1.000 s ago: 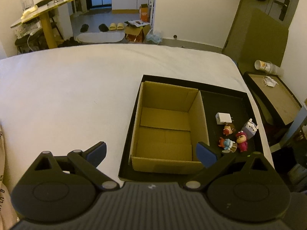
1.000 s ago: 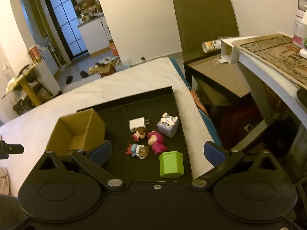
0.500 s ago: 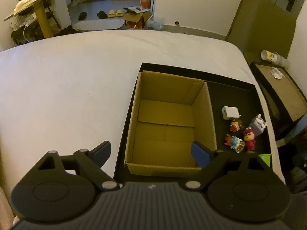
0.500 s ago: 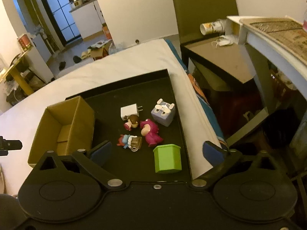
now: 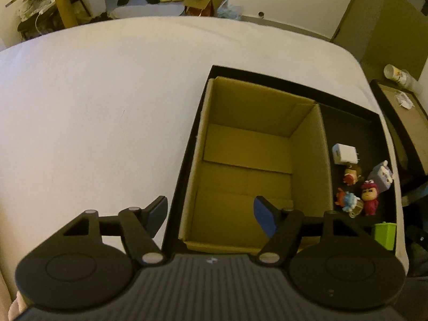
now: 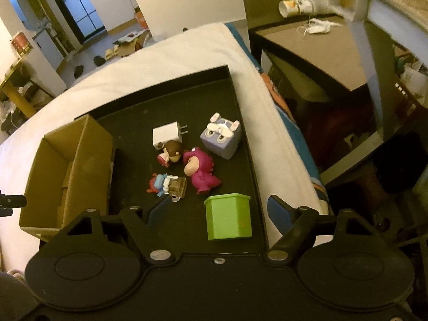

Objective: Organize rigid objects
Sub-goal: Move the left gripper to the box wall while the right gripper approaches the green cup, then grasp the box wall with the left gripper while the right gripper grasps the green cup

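An open, empty cardboard box sits in a black tray on a white bed. Beside it in the tray lie a white charger, a purple bunny cube, a pink figure, a brown-haired figure, a blue-and-red figure and a green box. My left gripper hovers over the cardboard box's near left corner, jaws closing and holding nothing. My right gripper hangs above the green box, which shows between its closing jaws, untouched.
The white bed spreads left of the tray. A dark side table with a tipped paper cup stands right of the bed, with a desk edge above it. The bed's right edge drops off close to the tray.
Both grippers have come down and forward toward the tray, so the box and toys look larger. The jaws of both have narrowed.
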Available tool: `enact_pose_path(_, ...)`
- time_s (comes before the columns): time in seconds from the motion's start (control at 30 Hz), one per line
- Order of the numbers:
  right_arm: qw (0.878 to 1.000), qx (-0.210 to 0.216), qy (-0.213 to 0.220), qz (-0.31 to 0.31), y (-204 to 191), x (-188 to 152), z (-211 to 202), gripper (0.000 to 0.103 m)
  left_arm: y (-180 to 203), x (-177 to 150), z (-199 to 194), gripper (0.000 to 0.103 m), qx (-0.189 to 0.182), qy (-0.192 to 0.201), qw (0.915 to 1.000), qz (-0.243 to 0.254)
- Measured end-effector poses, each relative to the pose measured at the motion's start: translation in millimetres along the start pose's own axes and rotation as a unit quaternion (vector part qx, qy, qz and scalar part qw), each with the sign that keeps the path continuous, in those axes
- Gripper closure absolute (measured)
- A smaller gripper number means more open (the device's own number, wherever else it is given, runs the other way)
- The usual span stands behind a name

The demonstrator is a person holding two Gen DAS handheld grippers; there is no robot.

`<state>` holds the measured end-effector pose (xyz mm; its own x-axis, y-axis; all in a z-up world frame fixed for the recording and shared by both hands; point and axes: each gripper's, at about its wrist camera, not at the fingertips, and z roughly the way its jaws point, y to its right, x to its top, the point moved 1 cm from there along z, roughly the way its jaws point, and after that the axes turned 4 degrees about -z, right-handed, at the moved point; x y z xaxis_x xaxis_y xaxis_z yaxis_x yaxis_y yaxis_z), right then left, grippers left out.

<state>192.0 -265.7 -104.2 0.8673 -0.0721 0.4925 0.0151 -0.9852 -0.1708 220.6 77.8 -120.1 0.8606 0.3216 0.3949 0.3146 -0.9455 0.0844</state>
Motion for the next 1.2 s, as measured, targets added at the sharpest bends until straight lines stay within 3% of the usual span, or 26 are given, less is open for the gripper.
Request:
enact_pose_path(0.47, 0.999, -0.001, -0.032, 0.01, 3, -3, 31, 0.028, -4, 5, 29, 0.032, 0.013, -0.02, 0.9997, 0.004)
enact_pose_path(0.53, 0.999, -0.001, -0.033, 0.008, 3, -4, 34, 0.034, -3, 6, 30, 0.034, 0.01, -0.013, 0.9999, 0.004)
enact_pose_path(0.8, 0.999, 0.01, -0.044, 0.011, 5, -7, 44, 0.054, -10, 3, 34, 0.072, 0.0, -0.018, 0.9997, -0.019)
enact_pose_path(0.97, 0.999, 0.003, -0.044, 0.005, 4, -10, 49, 0.057, -15, 3, 36, 0.077, -0.002, -0.021, 0.9992, -0.034)
enact_pose_path(1.03, 0.999, 0.003, -0.044, 0.004, 3, -10, 50, 0.063, -17, 3, 37, 0.08, -0.002, -0.025, 0.999, -0.038)
enact_pose_path(1.2, 0.999, 0.002, -0.043, -0.012, -4, -12, 51, 0.062, -17, 3, 40, 0.087, 0.009, -0.032, 0.9988, -0.037)
